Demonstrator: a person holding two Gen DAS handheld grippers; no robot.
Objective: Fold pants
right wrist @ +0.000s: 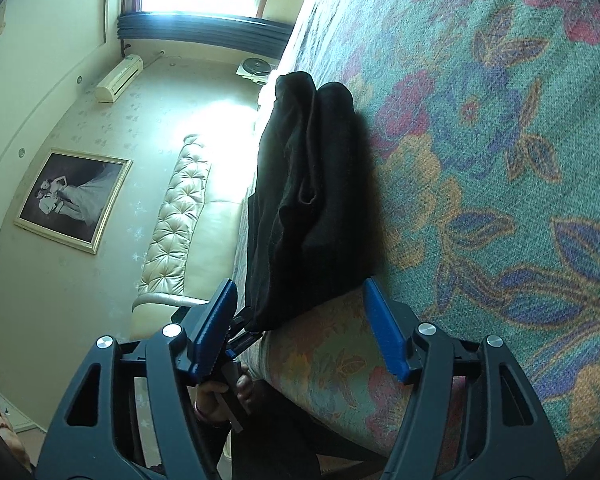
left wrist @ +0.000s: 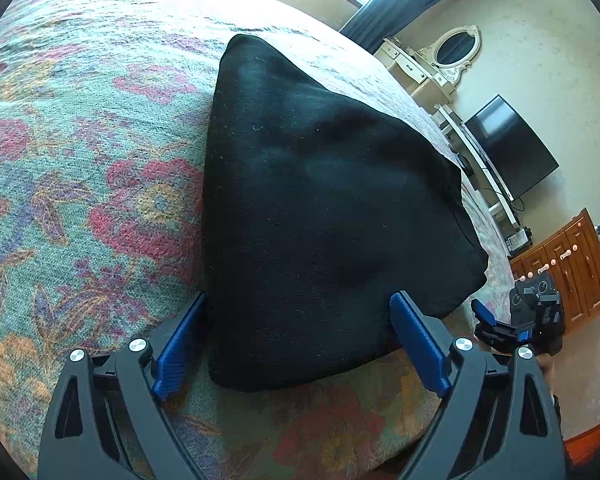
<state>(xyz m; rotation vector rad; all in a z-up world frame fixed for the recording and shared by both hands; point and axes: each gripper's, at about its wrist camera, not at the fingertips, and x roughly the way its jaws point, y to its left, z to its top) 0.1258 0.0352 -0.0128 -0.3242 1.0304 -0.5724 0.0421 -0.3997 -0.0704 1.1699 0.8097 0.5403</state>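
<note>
I'm looking at the black pants (left wrist: pixel 320 216), which are lying folded into a compact bundle near the edge of the bed's floral bedspread (left wrist: pixel 80 168). My left gripper (left wrist: pixel 300 344) is hanging just short of the bundle's near edge, jaws spread wide and gripping nothing. My right gripper (right wrist: pixel 300 328) is standing partly open at the bundle's right end, its pads pressing no cloth.
</note>
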